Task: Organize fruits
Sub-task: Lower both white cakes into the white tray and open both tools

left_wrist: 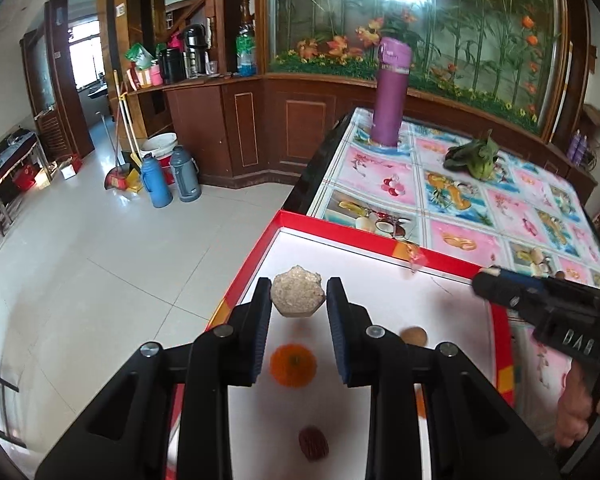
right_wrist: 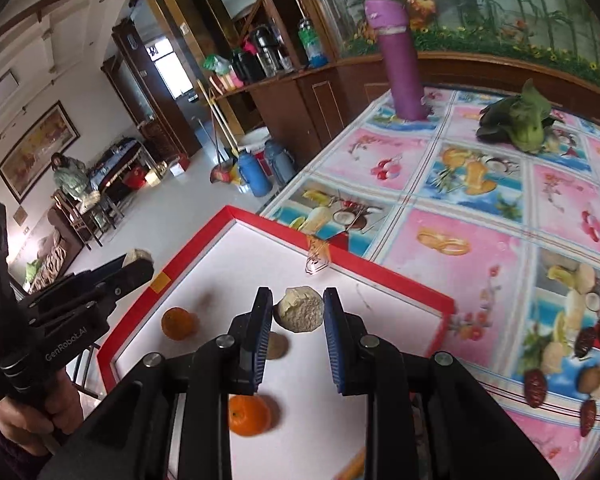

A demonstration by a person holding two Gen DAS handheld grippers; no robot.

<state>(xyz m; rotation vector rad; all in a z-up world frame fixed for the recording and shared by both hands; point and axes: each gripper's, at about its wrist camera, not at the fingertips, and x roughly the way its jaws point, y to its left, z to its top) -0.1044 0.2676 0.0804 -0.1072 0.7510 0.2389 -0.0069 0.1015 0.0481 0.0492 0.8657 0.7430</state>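
Observation:
A red-rimmed tray (left_wrist: pixel 380 236) with a white floor lies on the table's near corner. My left gripper (left_wrist: pixel 299 286) is shut on a beige crumbly chunk (left_wrist: pixel 298 294) held above the tray. Under it lie an orange (left_wrist: pixel 293 365), a dark red date (left_wrist: pixel 313 442) and a brown fruit (left_wrist: pixel 414 336). In the right wrist view my right gripper (right_wrist: pixel 297 294) is shut on a second beige chunk (right_wrist: pixel 301 308) over the tray (right_wrist: pixel 380 270). Two oranges (right_wrist: pixel 179 323) (right_wrist: pixel 249 414) rest below it. The left gripper (right_wrist: pixel 138 268) hangs at the tray's left side.
The fruit-printed tablecloth (right_wrist: pixel 480 240) carries a purple bottle (left_wrist: pixel 390 92), a bok choy (left_wrist: pixel 474 158) and dark date-like pieces (right_wrist: pixel 535 388) at the right. The table's left edge drops to a tiled floor with thermoses (left_wrist: pixel 158 184). A person (right_wrist: pixel 70 180) sits far off.

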